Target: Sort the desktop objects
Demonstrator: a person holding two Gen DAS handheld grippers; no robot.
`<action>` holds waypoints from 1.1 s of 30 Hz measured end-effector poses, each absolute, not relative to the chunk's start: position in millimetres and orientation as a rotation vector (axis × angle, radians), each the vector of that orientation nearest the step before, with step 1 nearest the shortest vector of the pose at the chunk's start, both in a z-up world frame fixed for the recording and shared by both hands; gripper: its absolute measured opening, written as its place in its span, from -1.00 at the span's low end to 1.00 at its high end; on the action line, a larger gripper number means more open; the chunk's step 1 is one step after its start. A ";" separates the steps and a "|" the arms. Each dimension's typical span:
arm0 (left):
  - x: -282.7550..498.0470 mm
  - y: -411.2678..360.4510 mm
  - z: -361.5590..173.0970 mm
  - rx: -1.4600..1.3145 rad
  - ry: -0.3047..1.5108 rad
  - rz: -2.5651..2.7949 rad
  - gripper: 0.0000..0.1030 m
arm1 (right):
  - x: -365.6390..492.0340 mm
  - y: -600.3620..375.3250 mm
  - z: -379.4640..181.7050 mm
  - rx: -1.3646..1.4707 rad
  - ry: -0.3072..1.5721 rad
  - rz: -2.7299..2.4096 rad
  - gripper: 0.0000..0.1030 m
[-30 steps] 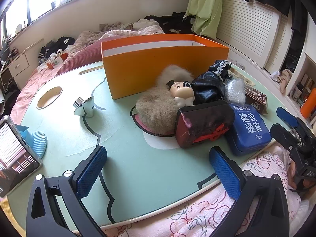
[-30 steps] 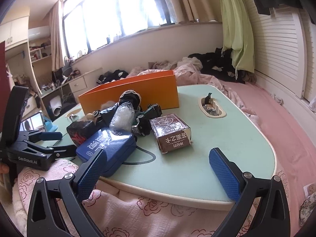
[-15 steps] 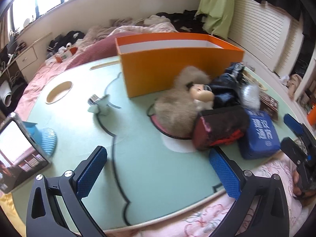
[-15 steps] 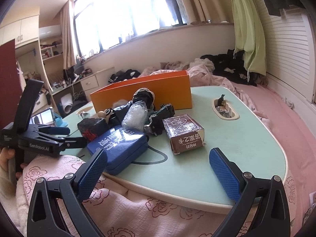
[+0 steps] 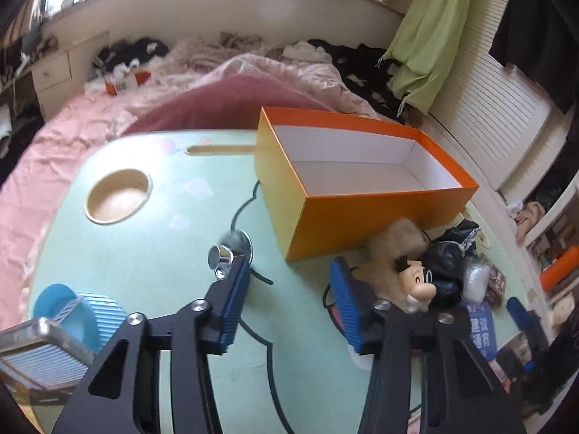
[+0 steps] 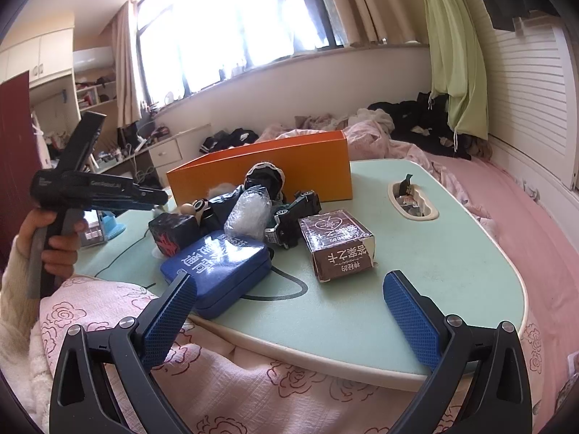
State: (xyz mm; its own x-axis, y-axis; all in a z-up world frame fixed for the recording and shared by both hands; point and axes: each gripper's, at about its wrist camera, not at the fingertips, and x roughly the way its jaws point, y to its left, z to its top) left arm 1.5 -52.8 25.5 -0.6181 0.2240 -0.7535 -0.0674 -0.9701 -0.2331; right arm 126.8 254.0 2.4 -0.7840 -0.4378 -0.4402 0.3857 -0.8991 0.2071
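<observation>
Desktop objects: a heap on the pale green worktop [image 6: 452, 253], in front of the orange box [image 5: 347, 217].
Orange box: open on top, white inside, nothing visible in it; it stands toward the far side of the worktop.
Heap: blue zip case [image 6: 217, 271], brown carton [image 6: 336, 249], toy car [image 6: 289, 220], clear plastic wrap [image 6: 249, 217], black-and-red block [image 6: 173, 235], cartoon doll head [image 5: 416, 282] on a beige fur piece [image 5: 394, 246], black cloth [image 5: 448, 264].
Metal knob: a small shiny knob [image 5: 220, 256] sits apart from the heap, to the left of the box, just beside the left fingertip.
Left gripper [image 5: 289, 303]: held above the worktop and pointing down at it; its blue fingers [image 5: 235, 300] are closing, half spread, with only bare worktop between them.
Right gripper [image 6: 289, 314]: low at the near edge of the worktop, over a pink rose-print quilt [image 6: 253, 379]; fingers spread wide, pinching nothing.
Hand [image 6: 54, 246]: grips the left gripper's handle.
Phone stand: blue stand [image 5: 90, 318] at the worktop's left.
</observation>
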 end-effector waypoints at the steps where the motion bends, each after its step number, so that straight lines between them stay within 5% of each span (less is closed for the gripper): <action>1: -1.7 -53.1 23.2 -1.305 -0.296 2.652 -0.15 | 126.8 253.8 2.2 0.681 -0.147 -2.610 1.00; 7: -9.6 -59.9 13.1 -1.362 -0.317 2.664 -0.21 | 127.1 253.6 1.7 0.680 -0.147 -2.611 1.00; 18: -15.6 -89.9 53.3 -1.257 -0.666 2.759 -0.21 | 127.9 253.4 2.6 0.676 -0.146 -2.611 1.00; 33: -53.3 -106.1 6.5 -1.479 -1.015 2.573 -0.21 | 128.5 252.9 2.3 0.674 -0.146 -2.611 1.00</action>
